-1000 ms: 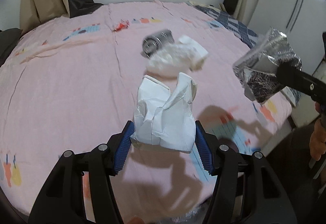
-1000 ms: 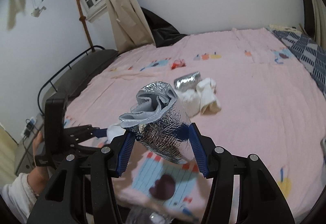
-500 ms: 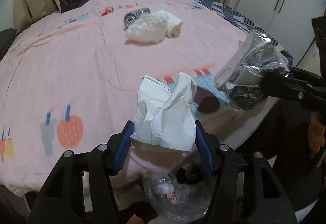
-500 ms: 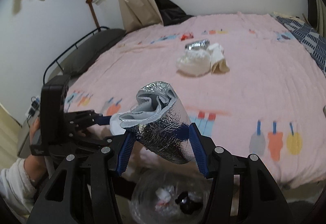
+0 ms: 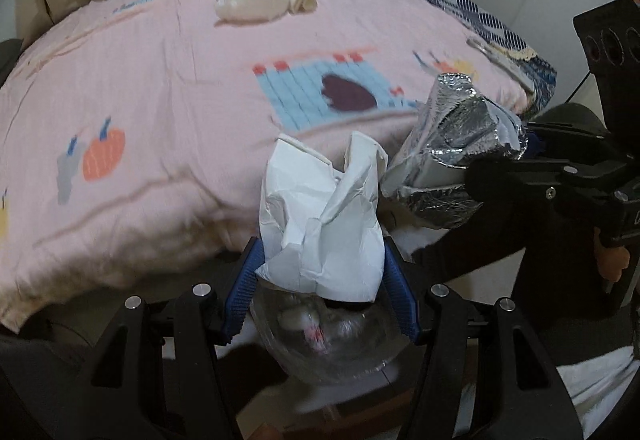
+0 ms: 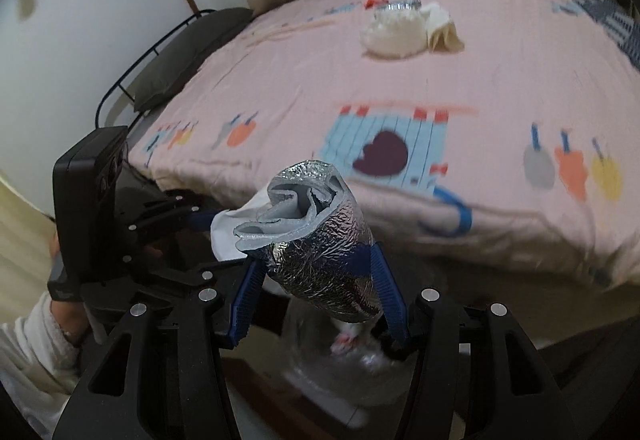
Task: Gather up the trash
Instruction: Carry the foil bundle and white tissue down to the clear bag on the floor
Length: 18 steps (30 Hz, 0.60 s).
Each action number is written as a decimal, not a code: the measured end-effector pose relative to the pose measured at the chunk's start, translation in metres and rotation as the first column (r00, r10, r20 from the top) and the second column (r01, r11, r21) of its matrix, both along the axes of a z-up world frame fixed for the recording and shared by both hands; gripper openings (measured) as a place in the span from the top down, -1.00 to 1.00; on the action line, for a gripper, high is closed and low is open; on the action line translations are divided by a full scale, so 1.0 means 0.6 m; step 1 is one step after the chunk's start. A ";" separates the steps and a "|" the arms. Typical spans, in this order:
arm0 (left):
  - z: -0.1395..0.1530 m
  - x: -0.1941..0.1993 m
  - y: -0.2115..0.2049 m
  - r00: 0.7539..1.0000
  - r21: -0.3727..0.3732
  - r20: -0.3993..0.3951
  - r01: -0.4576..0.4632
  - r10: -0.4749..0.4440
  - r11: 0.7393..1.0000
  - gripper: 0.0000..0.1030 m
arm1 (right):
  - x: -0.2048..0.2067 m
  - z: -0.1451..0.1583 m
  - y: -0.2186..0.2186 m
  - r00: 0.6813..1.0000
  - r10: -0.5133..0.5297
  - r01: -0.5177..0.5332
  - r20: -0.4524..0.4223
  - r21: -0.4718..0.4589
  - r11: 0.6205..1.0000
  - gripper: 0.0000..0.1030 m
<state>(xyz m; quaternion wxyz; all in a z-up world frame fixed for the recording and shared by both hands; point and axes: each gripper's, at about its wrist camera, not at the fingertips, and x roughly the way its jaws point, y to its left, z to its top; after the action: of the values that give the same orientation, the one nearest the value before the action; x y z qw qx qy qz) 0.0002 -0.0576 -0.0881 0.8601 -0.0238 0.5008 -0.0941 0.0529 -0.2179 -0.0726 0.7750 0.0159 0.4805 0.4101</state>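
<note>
Two tongs both loaded, left tongs [image 5: 320, 272] pinching crumpled white paper [image 5: 320, 224], right tongs [image 6: 316, 288] pinching foil wrapper [image 6: 320, 240], poised over clear bag [image 5: 328, 340] for dropping.

Black plastic left gripper [image 5: 320, 294] and right gripper [image 6: 316, 298], ridged blue finger pads [image 5: 240, 296], silver screws; white fuzzy sleeve [image 6: 32, 356].

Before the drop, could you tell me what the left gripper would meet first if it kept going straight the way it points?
Probably the edge of the pink bedspread beyond the crumpled white paper that the left gripper holds; depth is unclear.
</note>
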 end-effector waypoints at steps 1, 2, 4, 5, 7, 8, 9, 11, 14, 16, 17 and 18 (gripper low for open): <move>-0.003 -0.005 -0.001 1.000 -0.008 -0.010 -0.004 0.004 1.000 -0.16 | -0.001 -0.005 -0.002 1.000 -0.004 0.004 -0.013 0.002 1.000 0.03; -0.007 -0.010 -0.001 1.000 -0.017 -0.019 -0.009 0.008 1.000 -0.16 | -0.004 -0.011 -0.004 1.000 -0.010 0.010 -0.026 0.004 1.000 0.03; -0.017 -0.016 -0.001 0.999 -0.026 -0.051 -0.020 0.019 0.999 -0.16 | -0.011 -0.020 -0.007 0.999 -0.014 0.014 -0.044 0.002 1.000 0.03; -0.020 -0.018 -0.001 0.998 -0.025 -0.064 -0.022 0.021 0.999 -0.16 | -0.015 -0.025 -0.007 0.999 -0.018 0.017 -0.051 -0.007 1.000 0.03; -0.028 -0.021 -0.005 0.995 -0.022 -0.097 -0.019 0.017 1.000 -0.16 | -0.017 -0.032 -0.005 0.997 -0.019 0.018 -0.069 -0.023 1.000 0.03; -0.033 -0.021 -0.007 0.993 -0.016 -0.117 -0.015 0.013 1.000 -0.16 | -0.017 -0.038 -0.002 0.996 -0.022 0.018 -0.088 -0.038 0.999 0.03; -0.037 -0.021 -0.009 0.991 -0.009 -0.132 -0.012 0.010 1.000 -0.16 | -0.016 -0.041 0.000 0.995 -0.021 0.016 -0.097 -0.046 0.999 0.03; -0.052 -0.018 -0.016 0.984 0.006 -0.177 0.009 -0.008 1.000 -0.16 | -0.013 -0.053 0.008 0.994 -0.019 0.010 -0.110 -0.077 0.997 0.03; -0.076 -0.011 -0.024 0.970 0.012 -0.243 0.030 -0.026 0.999 -0.16 | -0.006 -0.083 0.019 0.989 -0.046 0.027 -0.137 -0.143 0.989 0.03; -0.094 -0.005 -0.027 0.958 0.025 -0.284 0.037 -0.029 0.999 -0.16 | -0.002 -0.105 0.025 0.983 -0.065 0.035 -0.170 -0.176 0.984 0.03; -0.105 -0.002 -0.029 0.952 0.031 -0.305 0.044 -0.033 0.999 -0.16 | -0.001 -0.113 0.028 0.982 -0.070 0.035 -0.178 -0.194 0.980 0.03; -0.113 0.000 -0.029 0.948 0.030 -0.318 0.047 -0.035 0.998 -0.16 | 0.000 -0.122 0.033 0.980 -0.077 0.036 -0.183 -0.216 0.976 0.03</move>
<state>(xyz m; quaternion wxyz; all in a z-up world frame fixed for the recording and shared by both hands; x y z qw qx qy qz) 0.0003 -0.0748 -0.1557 0.7667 -0.0120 0.6344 -0.0975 0.0529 -0.1982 -0.1460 0.7342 -0.0141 0.5927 0.3309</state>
